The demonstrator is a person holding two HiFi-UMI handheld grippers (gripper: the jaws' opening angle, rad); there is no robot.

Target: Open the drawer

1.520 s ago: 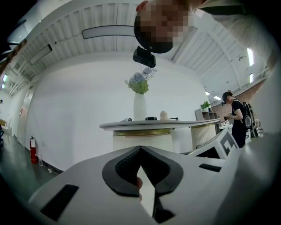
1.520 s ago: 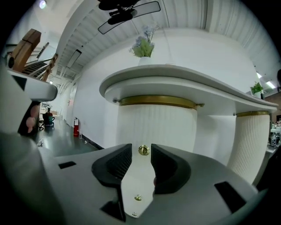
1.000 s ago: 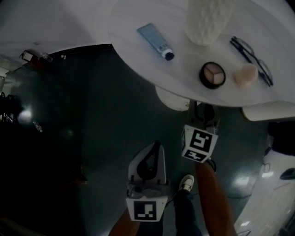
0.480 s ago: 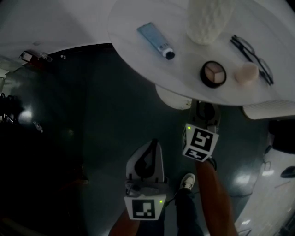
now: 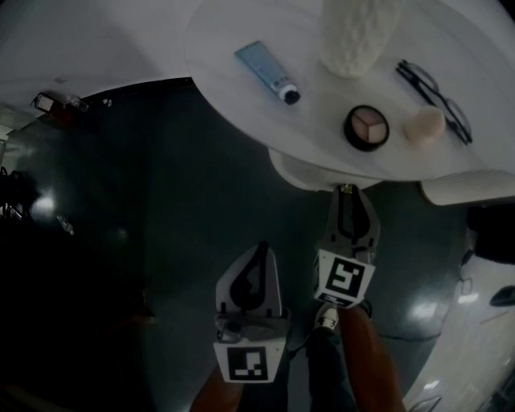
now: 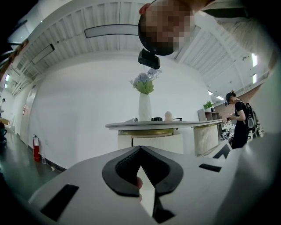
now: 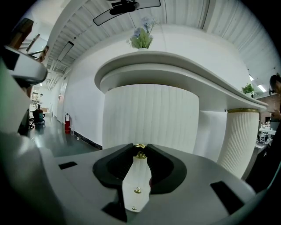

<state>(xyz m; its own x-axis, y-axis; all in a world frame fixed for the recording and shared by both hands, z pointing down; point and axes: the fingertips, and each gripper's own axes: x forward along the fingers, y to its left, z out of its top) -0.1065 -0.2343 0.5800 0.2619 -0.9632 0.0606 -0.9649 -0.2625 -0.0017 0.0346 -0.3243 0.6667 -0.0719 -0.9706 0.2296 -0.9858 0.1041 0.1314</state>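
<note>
Under the white oval table point(image 5: 241, 24) the ribbed white drawer front point(image 7: 149, 118) curves round the pedestal. Its small gold knob point(image 7: 140, 154) sits between the tips of my right gripper point(image 7: 140, 148), whose jaws are shut on it. In the head view the same right gripper point(image 5: 346, 193) points at the table's near edge, with the knob point(image 5: 346, 187) just showing at its tips. My left gripper point(image 5: 262, 246) hangs lower left over the dark floor, well away from the table, its tips together and nothing in them. The left gripper point(image 6: 140, 148) faces the table and the drawer front point(image 6: 153, 141) from a distance.
On the table top lie a blue tube point(image 5: 268, 71), a white vase point(image 5: 354, 36), a round compact point(image 5: 366, 127), a pale puff point(image 5: 424, 125) and glasses point(image 5: 434, 92). A ribbed white column point(image 7: 239, 140) stands to the right. My shoe point(image 5: 324, 318) is below the grippers.
My right gripper has drawn back from under the table edge toward me, and the gold knob now shows at its tips. The left gripper has barely moved.
</note>
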